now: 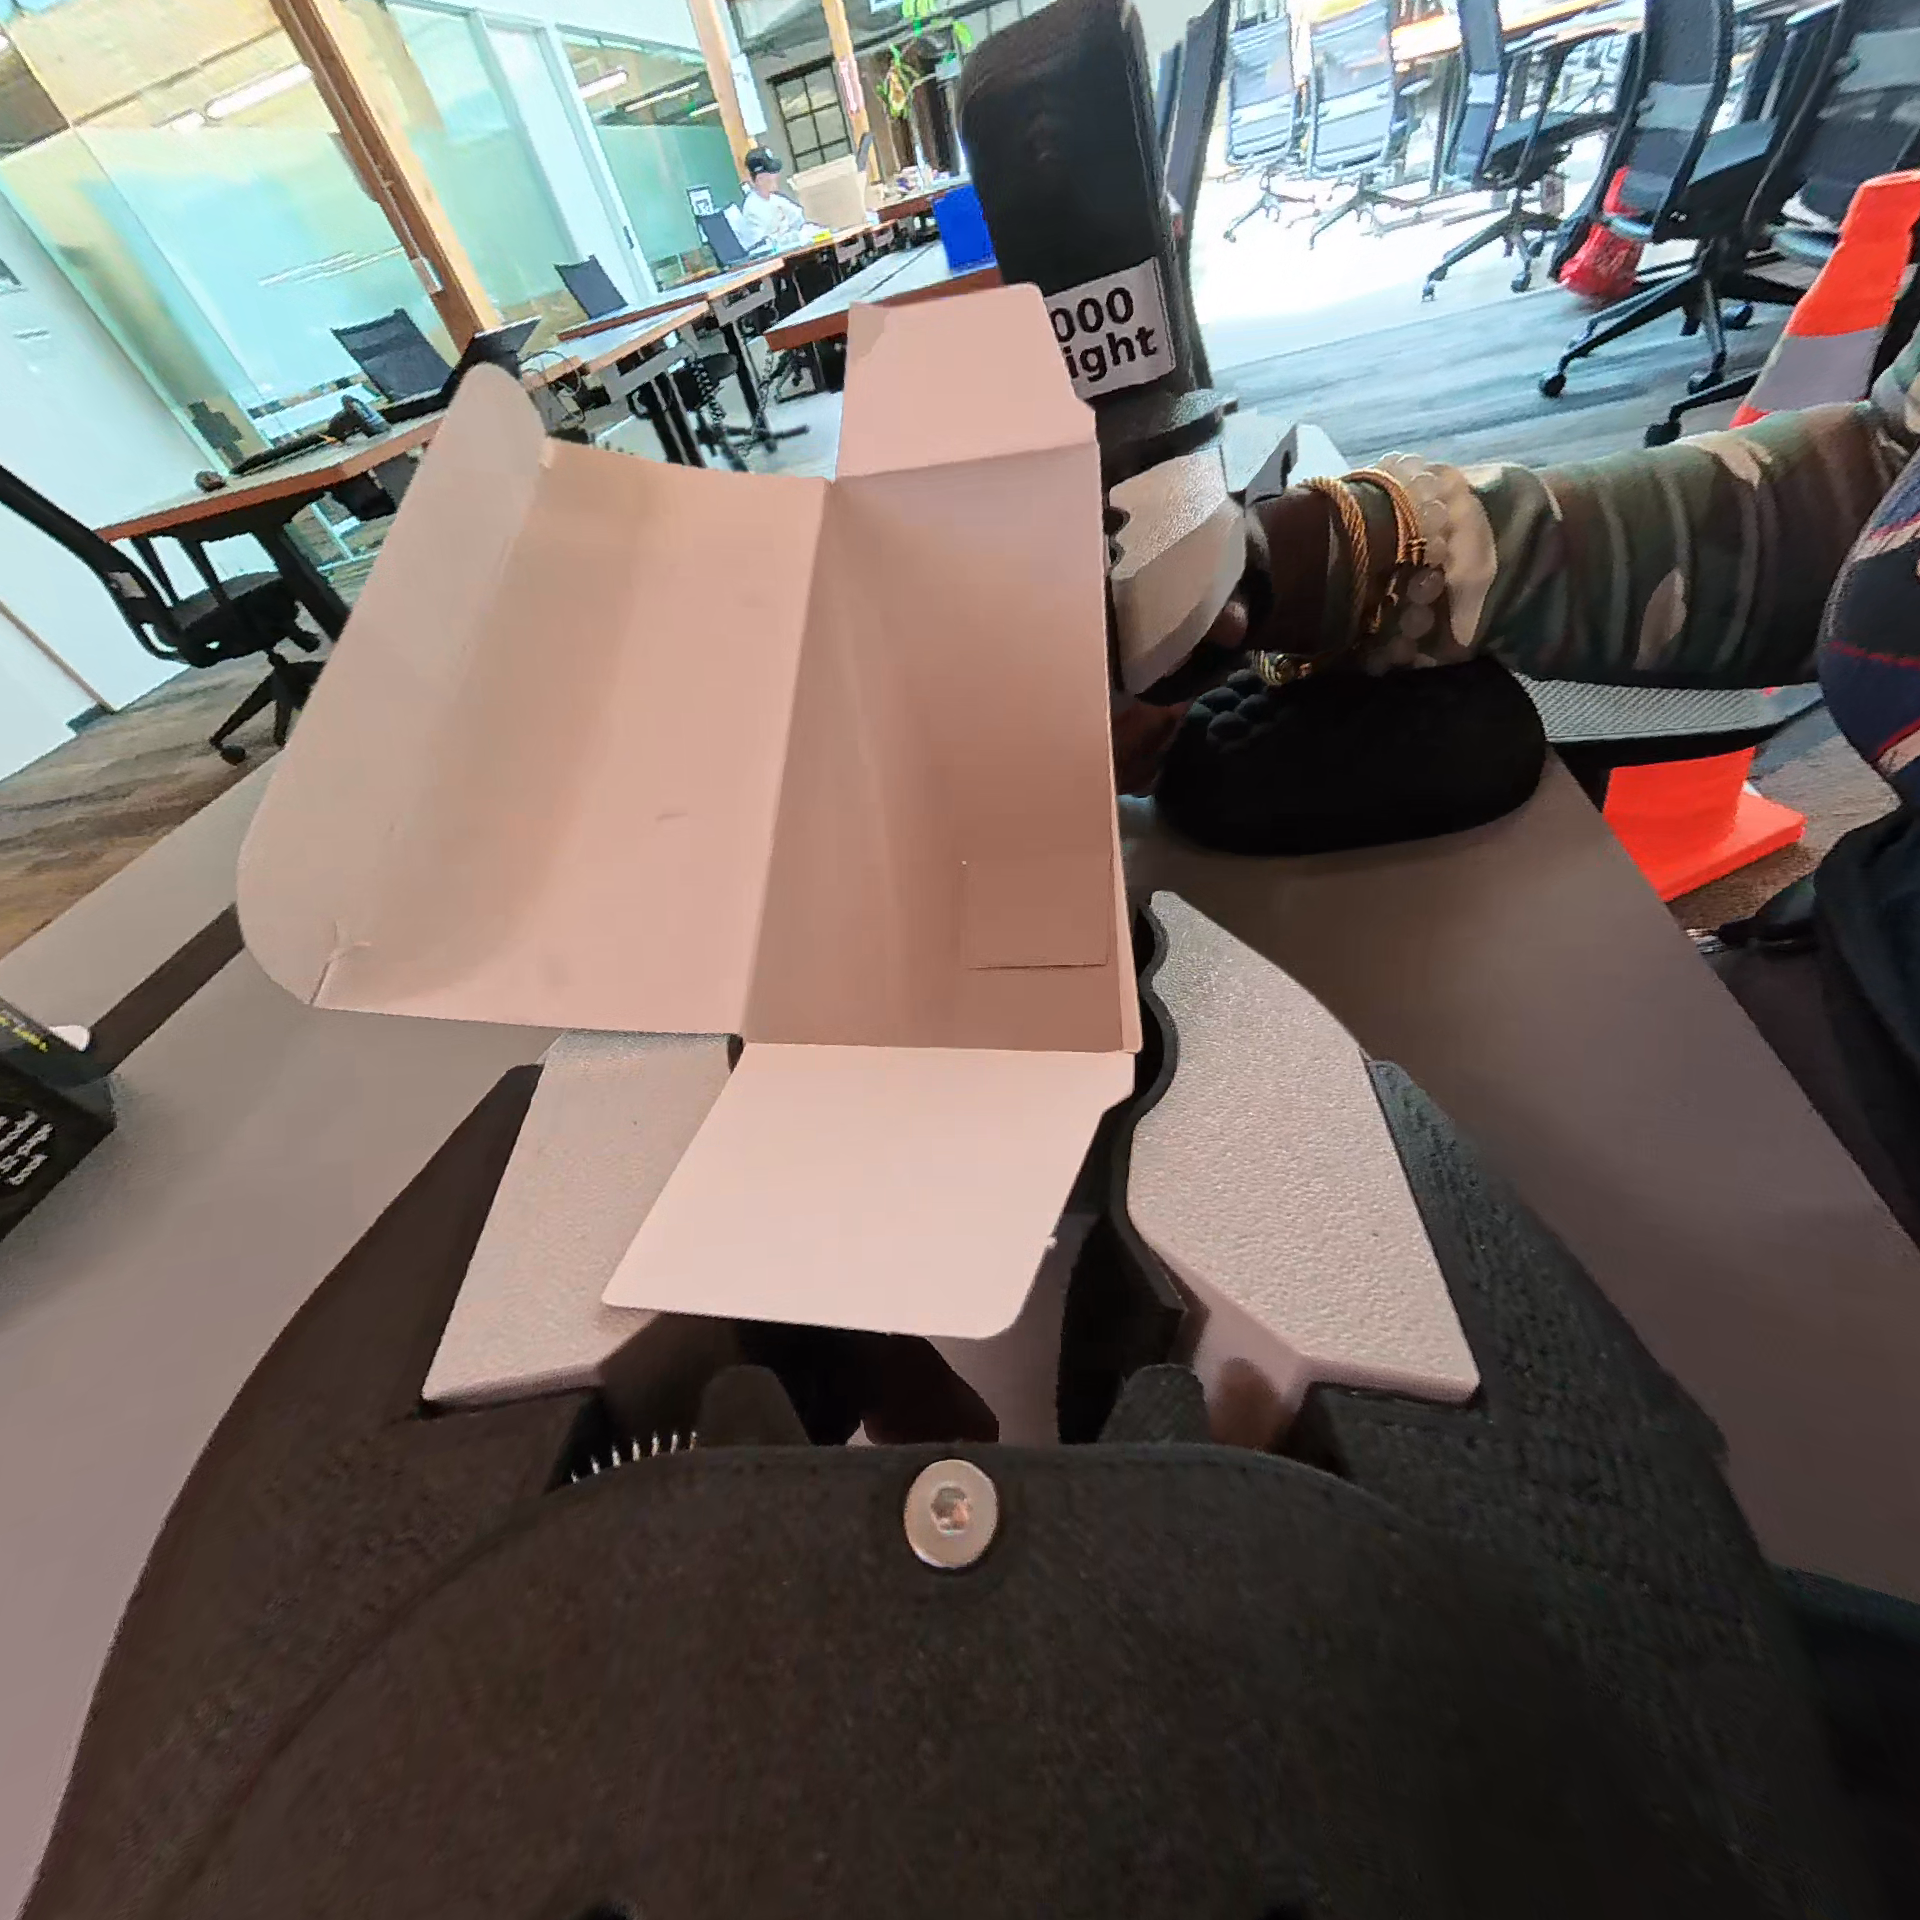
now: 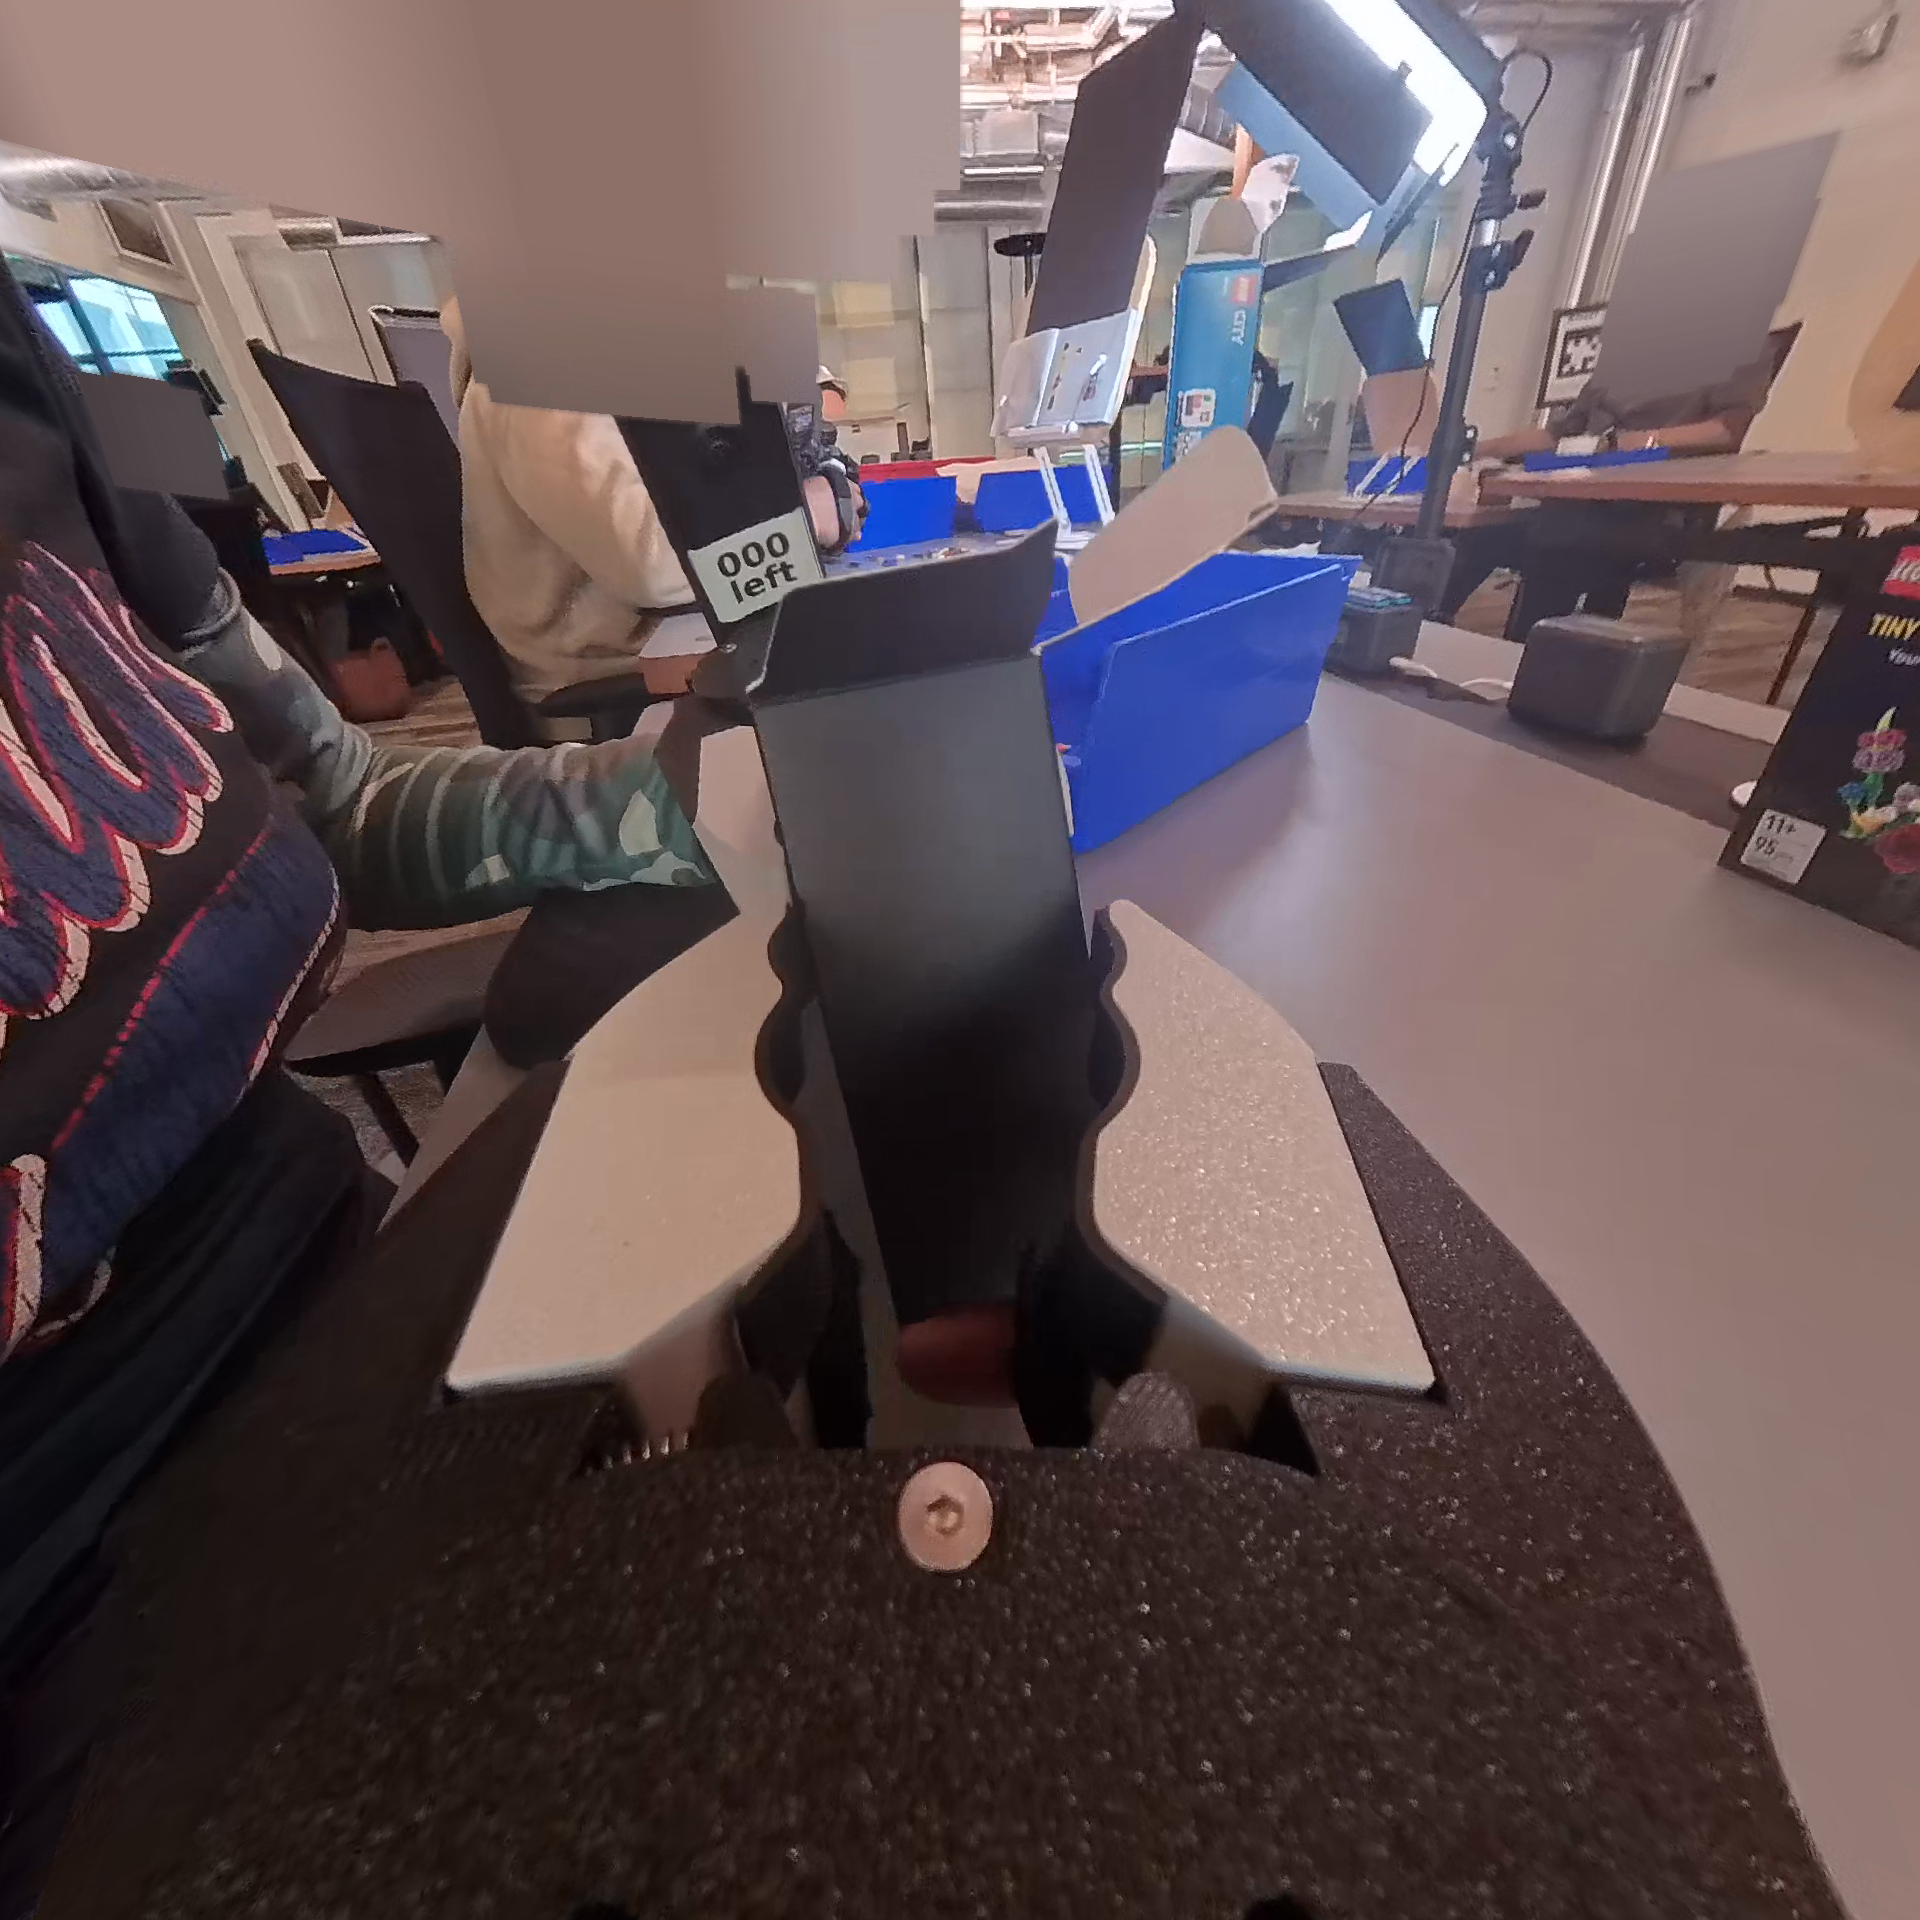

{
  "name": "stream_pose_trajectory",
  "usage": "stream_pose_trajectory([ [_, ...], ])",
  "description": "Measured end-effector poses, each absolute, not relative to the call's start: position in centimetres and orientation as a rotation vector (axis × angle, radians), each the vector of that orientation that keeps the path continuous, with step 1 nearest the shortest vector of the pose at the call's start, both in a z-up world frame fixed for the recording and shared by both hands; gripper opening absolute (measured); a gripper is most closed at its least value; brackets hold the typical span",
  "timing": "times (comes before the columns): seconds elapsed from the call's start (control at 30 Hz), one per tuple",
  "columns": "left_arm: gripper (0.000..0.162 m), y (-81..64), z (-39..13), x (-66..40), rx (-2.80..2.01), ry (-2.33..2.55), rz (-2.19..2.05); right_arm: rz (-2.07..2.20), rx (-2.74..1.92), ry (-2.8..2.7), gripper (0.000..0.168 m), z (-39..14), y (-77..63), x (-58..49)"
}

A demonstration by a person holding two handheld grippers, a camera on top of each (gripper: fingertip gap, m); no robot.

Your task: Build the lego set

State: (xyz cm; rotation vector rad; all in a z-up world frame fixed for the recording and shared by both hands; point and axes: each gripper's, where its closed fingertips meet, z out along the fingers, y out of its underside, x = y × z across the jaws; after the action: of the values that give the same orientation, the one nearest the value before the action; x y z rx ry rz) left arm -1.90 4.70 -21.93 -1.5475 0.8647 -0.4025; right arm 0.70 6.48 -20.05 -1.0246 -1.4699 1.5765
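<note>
A Lego set box (image 1: 665, 727), black outside and white inside, is held off the grey table (image 1: 1507, 1091) between both grippers. In the left wrist view its end flaps are folded open toward the camera, and the part of the inside I can see holds nothing. My left gripper (image 1: 904, 987) is shut on the box's open end, with one flap lying over its left finger. My right gripper (image 2: 935, 925) is shut on the narrow black side of the box (image 2: 925, 935). The right gripper (image 1: 1174, 561) shows at the box's far end, and the left gripper (image 2: 727, 644) shows beyond the box.
A blue bin (image 2: 1195, 717) stands on the table (image 2: 1507, 987) behind the box. A second black Lego box (image 2: 1829, 790) stands at the right edge, with a small grey case (image 2: 1595, 675) behind it. A black wrist cushion (image 1: 1351, 758) lies under the person's right arm. An orange cone (image 1: 1704, 810) stands beyond the table's edge. Across from one pair of fingers to the other is roughly 5 cm.
</note>
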Motion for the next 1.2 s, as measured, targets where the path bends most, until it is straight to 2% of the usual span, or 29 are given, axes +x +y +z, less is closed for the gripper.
stream_pose_trajectory([
  [0.67,0.064,4.1,-22.3,-2.7,-1.574,0.902,-0.396,1.214,-1.229,-1.722,0.056,-22.8,8.0,3.3],
  [1.0,0.066,4.4,-21.5,-2.0,-1.597,0.944,-0.393,1.224,-1.238,-1.699,0.056,-22.1,6.8,4.2],
  [1.1,0.066,4.3,-21.0,-2.5,-1.590,0.916,-0.385,1.232,-1.234,-1.688,0.054,-22.1,6.6,3.7],
  [1.2,0.066,4.1,-20.7,-3.0,-1.588,0.894,-0.376,1.242,-1.223,-1.681,0.044,-21.9,6.5,3.4],
])
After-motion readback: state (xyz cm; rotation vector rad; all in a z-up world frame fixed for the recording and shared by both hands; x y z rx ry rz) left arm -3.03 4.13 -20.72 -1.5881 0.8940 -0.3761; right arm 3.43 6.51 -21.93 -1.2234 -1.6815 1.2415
